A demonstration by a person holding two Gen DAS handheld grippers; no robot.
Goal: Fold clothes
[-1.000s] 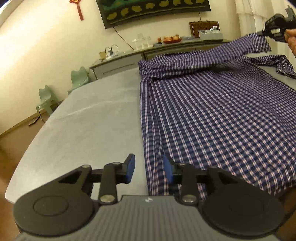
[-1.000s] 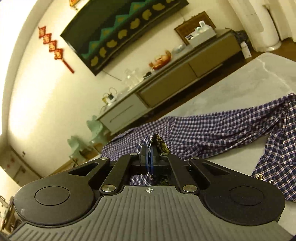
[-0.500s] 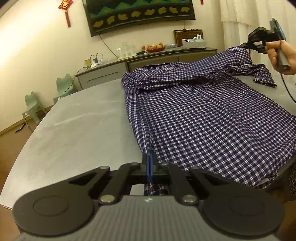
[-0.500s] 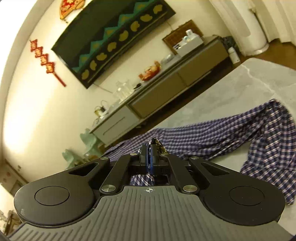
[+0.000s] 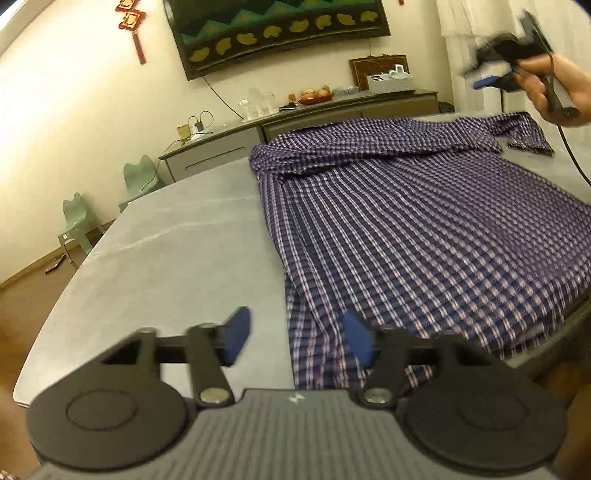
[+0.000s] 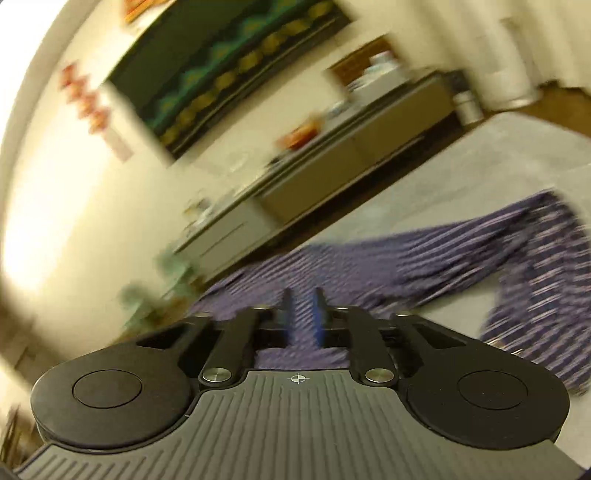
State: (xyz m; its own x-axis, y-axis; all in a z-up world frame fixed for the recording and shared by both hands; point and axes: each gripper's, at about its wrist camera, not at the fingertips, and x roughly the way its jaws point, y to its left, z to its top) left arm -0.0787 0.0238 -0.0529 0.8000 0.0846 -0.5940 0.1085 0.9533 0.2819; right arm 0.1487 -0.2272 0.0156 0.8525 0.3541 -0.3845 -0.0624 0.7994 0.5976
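Lower centre of the left wrist view: the left gripper (image 5: 295, 338), black with blue-padded fingers (image 5: 236, 334), hangs over the near edge of the grey stone-patterned desk (image 5: 177, 251). Its jaws are opening and nothing is pressed between the pads; the near hem of the garment lies below the gap.

The task's thing, a blue-and-white checked cotton shirt (image 5: 424, 236), lies spread over the right half of the desk, from the lower right of the frame to a bunched far edge at centre. One sleeve (image 5: 521, 129) trails at upper right.

Upper right, blurred: the right gripper (image 5: 480, 75), held in a person's hand (image 5: 554, 88), is raised clear of the shirt. In the right wrist view its fingers (image 6: 286, 314) stand narrowly apart and are opening, with the shirt visible beyond but not pinched.

Handling, as a judgement: the cloth looks light, soft and limp, so it will sag and crease between grips and slide easily on the smooth desk. Hems, side seams and the sleeve end seem the firmest holds; pinching both layers at a corner should keep the fold square.

No brand, label or legible writing shows anywhere; the red knot ornament (image 5: 133, 26) at upper left carries no readable characters.
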